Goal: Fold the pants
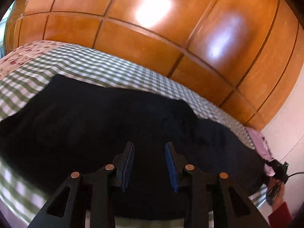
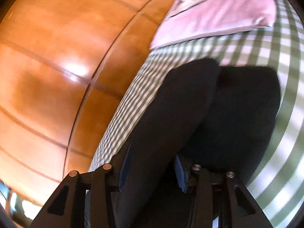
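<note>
Mostly the dark pants point(image 1: 114, 123) are featureless black; the left gripper point(image 1: 150, 144) gapes narrowly, empty, while the right gripper point(image 2: 153, 152) straddles blurred cloth, grip unclear.

Pants point(image 1: 114, 125) on bedspread point(image 1: 98, 68), wardrobe point(image 1: 133, 38) behind, pillow point(image 2: 218, 13) beyond.

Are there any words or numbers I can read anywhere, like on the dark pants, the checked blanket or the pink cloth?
None can be read.
Dark navy pants: no label or print visible.
Green-and-white checked bedcover: only squares.
Pink printed cloth: a dark drawing, too blurred to tell whether it holds letters.
Orange wooden wardrobe panels: only glare.
</note>
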`<state>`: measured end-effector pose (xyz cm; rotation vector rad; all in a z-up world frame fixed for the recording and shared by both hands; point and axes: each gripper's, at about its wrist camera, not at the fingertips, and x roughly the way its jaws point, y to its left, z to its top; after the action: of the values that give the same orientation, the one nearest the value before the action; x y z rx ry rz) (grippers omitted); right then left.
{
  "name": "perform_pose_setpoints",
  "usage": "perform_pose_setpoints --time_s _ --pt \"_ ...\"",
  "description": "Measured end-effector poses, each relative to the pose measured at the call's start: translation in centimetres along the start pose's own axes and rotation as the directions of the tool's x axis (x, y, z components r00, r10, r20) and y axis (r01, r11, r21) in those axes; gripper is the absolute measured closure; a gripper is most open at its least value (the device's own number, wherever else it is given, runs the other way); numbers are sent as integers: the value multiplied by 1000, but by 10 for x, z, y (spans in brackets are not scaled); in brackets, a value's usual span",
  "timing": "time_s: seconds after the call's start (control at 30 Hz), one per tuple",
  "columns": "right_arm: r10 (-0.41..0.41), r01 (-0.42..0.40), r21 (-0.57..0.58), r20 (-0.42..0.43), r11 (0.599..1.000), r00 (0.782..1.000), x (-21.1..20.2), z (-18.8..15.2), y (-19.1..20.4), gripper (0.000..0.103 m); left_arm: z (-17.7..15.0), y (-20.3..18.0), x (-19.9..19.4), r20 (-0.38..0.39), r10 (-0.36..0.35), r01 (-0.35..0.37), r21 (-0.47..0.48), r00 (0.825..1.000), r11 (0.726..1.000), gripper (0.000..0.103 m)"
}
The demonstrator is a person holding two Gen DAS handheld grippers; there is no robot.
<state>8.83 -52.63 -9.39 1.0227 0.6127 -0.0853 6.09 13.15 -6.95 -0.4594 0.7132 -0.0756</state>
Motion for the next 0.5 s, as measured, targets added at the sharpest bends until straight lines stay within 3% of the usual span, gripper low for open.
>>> perform_pose_setpoints --time_s 0.1,0.2,0.3,0.5 --pt "7 -6 38 -22 999 1000 8 19 -12 75 3 -9 19 -36 -18 17 -28 999 999 69" --pt "-35 34 -9 -45 999 998 15 28 -10 87 3 -19 30 -52 -16 14 -27 999 1000 69" --pt "-64 60 -67 -59 996 996 17 34 -1 92 2 -26 36 -64 -13 13 -12 998 1000 69" --pt "-15 26 -140 80 990 997 -40 38 13 94 0 -33 36 -77 -16 18 19 997 1000 69"
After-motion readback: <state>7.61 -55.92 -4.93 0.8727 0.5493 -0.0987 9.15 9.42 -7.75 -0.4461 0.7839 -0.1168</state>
